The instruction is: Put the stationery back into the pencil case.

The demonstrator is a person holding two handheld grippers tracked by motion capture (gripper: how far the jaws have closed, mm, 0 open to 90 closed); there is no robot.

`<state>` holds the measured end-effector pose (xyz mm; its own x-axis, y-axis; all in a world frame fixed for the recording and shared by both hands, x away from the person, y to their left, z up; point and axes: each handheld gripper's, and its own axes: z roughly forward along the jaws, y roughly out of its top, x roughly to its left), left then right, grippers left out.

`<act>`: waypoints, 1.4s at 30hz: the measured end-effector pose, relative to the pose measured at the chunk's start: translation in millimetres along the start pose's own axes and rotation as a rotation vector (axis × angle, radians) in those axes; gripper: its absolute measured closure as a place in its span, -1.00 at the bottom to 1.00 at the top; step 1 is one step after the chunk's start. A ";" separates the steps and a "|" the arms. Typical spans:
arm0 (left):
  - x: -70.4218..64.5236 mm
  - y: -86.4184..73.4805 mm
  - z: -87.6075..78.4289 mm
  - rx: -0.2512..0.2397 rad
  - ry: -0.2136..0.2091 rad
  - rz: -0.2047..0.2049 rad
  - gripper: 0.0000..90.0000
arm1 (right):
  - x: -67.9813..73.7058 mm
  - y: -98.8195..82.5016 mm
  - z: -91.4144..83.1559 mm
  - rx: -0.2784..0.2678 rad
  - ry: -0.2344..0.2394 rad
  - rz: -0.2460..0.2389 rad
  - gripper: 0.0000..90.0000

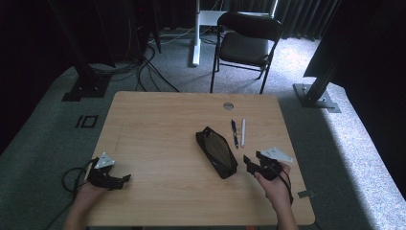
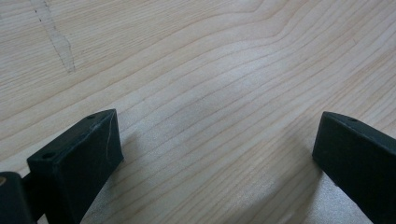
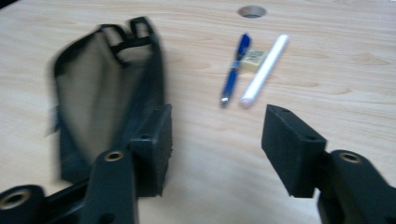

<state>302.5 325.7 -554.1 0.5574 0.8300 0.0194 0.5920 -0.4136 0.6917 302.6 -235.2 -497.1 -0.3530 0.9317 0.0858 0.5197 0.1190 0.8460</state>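
Observation:
A black mesh pencil pouch (image 1: 216, 152) lies slanted on the wooden table (image 1: 158, 120), right of centre. Just beyond it a blue pen (image 1: 234, 133) and a white pen (image 1: 243, 132) lie side by side. My right gripper (image 1: 249, 162) is held right beside the pouch's near end. In the right gripper view its jaws (image 3: 217, 135) stand open over bare wood, with the pouch (image 3: 102, 102) to their left and the blue pen (image 3: 235, 70), a small eraser (image 3: 254, 59) and the white pen (image 3: 265, 70) ahead. My left gripper (image 1: 125, 178) rests near the table's front left, open over bare wood (image 2: 217, 140).
A round cable hole (image 1: 228, 106) sits near the table's far edge. A black folding chair (image 1: 246, 43) stands on the carpet beyond the table. Dark frame posts and cables flank the far corners.

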 end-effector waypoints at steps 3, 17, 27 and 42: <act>0.0 0.0 0.0 0.000 0.000 0.000 -0.96 | -10.3 6.8 17.1 0.004 -0.019 0.006 -0.06; 0.1 0.0 0.0 0.000 0.000 -0.001 -0.96 | -44.4 41.7 110.1 0.099 -0.103 0.023 0.14; 0.3 0.0 -0.1 0.001 0.004 -0.006 -0.96 | -52.7 40.0 139.4 0.182 -0.137 0.059 0.30; 0.3 0.0 -0.1 0.001 0.005 -0.006 -0.96 | -83.9 53.3 154.1 0.265 -0.196 0.130 0.74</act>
<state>302.6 326.0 -554.0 0.5510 0.8343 0.0184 0.5960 -0.4088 0.6911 479.9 -254.1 -540.3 -0.1278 0.9900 0.0592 0.7433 0.0561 0.6666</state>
